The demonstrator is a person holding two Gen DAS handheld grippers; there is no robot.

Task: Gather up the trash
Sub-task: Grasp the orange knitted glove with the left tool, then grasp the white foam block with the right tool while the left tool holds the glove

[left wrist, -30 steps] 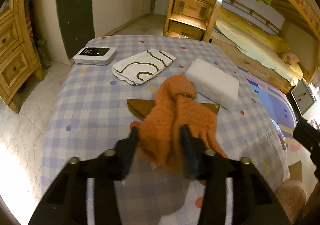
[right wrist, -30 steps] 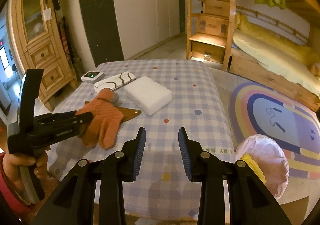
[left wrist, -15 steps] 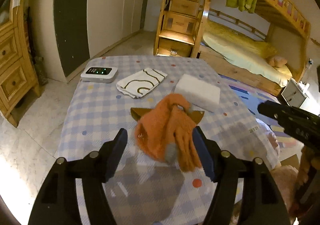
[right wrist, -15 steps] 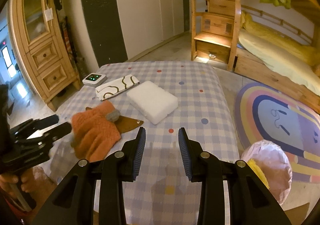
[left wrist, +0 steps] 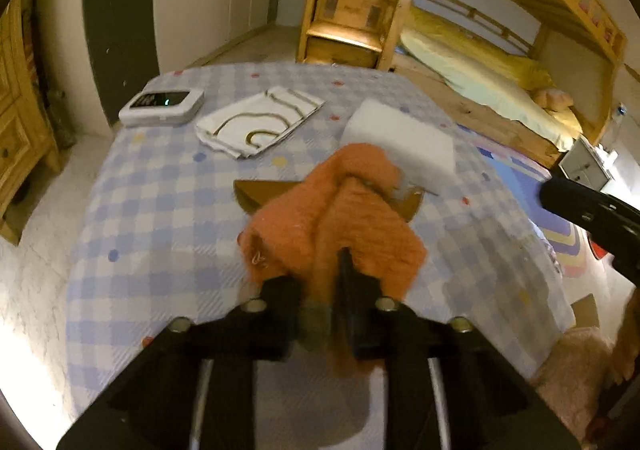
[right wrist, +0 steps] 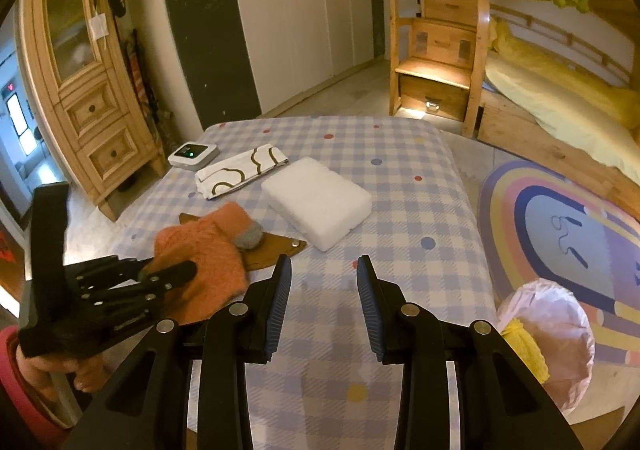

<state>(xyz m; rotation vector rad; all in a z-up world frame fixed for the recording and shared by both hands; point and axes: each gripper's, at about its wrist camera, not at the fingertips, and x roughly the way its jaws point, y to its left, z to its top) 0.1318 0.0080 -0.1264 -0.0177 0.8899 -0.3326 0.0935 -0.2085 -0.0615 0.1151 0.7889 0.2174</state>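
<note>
Left tongs point(left wrist: 322, 286) closing on the orange glove point(left wrist: 340, 218) right now, the fuzzy fabric bunched between the pads at the near part of the bench point(left wrist: 160, 218), its far end draped over a brown leather piece point(left wrist: 256, 192). Right tongs point(right wrist: 323, 290) hang open with nothing between them, over the checked cloth just right of the glove. Off the bench to the right, on the floor, a pink-lined bin point(right wrist: 560, 334) with something yellow in it. Further out, a white foam block point(right wrist: 318, 200), then a folded patterned cloth point(right wrist: 240, 170), and at the far left corner a small white device point(right wrist: 193, 154) with a green light
</note>
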